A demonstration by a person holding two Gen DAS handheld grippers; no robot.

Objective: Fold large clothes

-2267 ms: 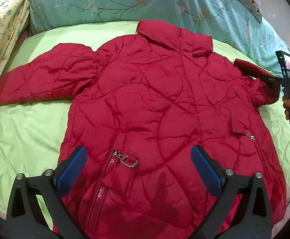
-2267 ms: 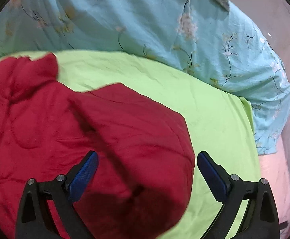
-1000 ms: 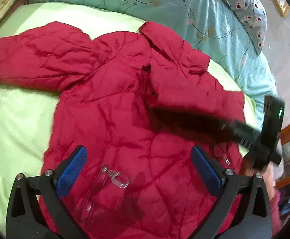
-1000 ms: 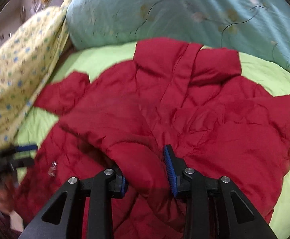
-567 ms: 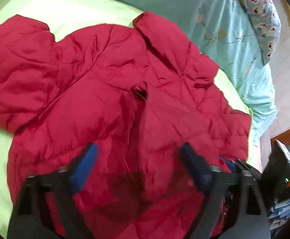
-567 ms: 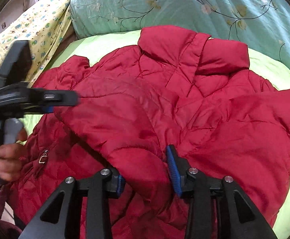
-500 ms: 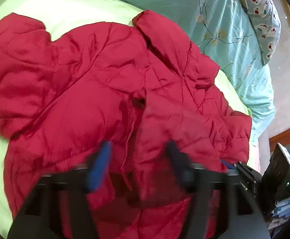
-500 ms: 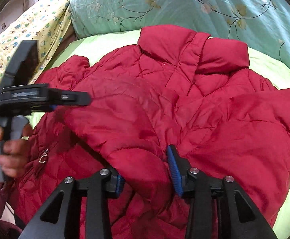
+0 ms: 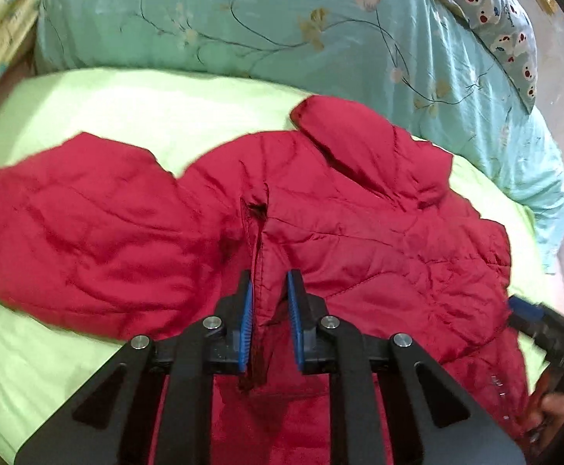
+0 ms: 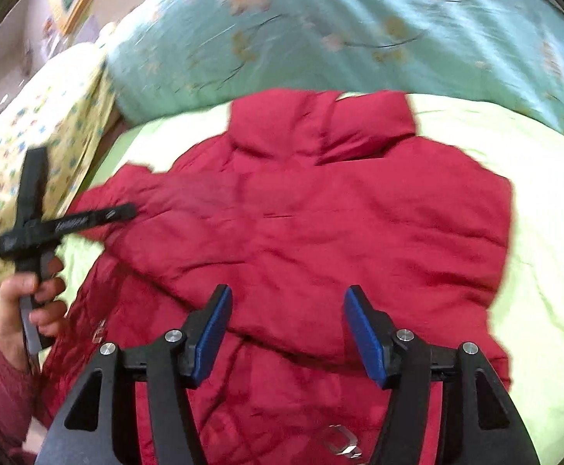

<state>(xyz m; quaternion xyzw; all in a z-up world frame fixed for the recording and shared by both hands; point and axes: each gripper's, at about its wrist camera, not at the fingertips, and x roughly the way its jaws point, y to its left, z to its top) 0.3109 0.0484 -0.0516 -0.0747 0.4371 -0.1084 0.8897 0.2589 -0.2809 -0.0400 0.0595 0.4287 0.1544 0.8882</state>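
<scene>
A red quilted jacket (image 9: 378, 232) lies spread on the green sheet (image 9: 126, 116), collar toward the quilt. Its right sleeve is folded across the chest, and its left sleeve still reaches out to the left. My left gripper (image 9: 268, 317) is shut on a raised fold of the jacket where the folded sleeve's edge meets the chest. In the right wrist view, the jaws of my right gripper (image 10: 287, 333) are opening over the folded sleeve of the jacket (image 10: 320, 213), pads clear of the cloth. The left gripper (image 10: 126, 212) also shows there, held by a hand (image 10: 30, 310).
A teal floral quilt (image 9: 243, 19) is bunched along the far side of the bed, with a spotted pillow (image 9: 495, 11) at its right end. A yellow patterned blanket (image 10: 30, 124) lies along the left. The sheet (image 10: 545, 271) shows bare to the jacket's right.
My left gripper moved in over the jacket and closed from wide open onto the fold. My right gripper let go of the sleeve it had carried across, and its jaws have spread.
</scene>
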